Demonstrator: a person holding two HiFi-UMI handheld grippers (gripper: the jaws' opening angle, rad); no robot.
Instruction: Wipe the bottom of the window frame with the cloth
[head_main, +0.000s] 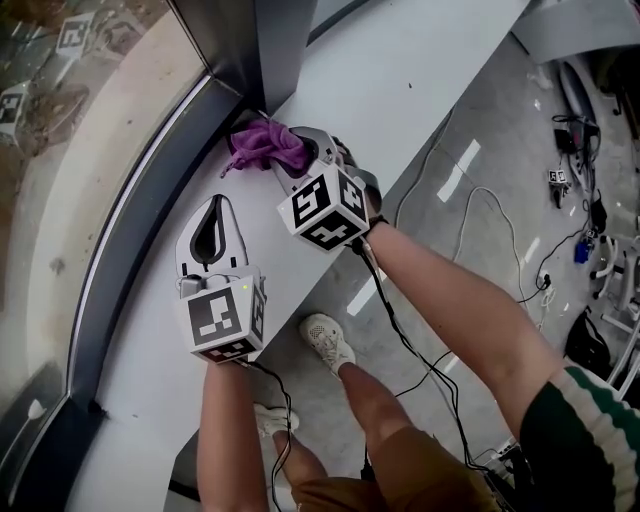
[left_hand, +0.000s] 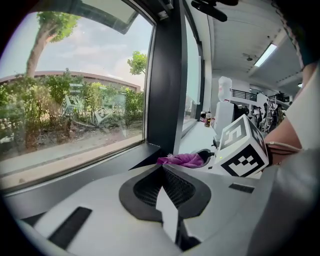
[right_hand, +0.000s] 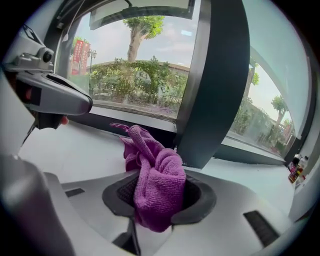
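A purple cloth (head_main: 263, 144) lies bunched against the corner where the dark bottom window frame (head_main: 150, 215) meets the upright post (head_main: 270, 50). My right gripper (head_main: 300, 152) is shut on it; in the right gripper view the cloth (right_hand: 156, 182) fills the gap between the jaws and spills forward onto the white sill (right_hand: 75, 150). My left gripper (head_main: 214, 205) rests on the sill just to the near left, shut with nothing in it. In the left gripper view the jaws (left_hand: 162, 172) meet, and the cloth (left_hand: 182, 160) shows beyond them.
The white sill (head_main: 400, 90) runs along the glass, with its outer edge on the right above the grey floor (head_main: 480, 200). Cables (head_main: 430, 360) trail from both grippers over the floor. The person's shoes (head_main: 327, 340) stand below the sill.
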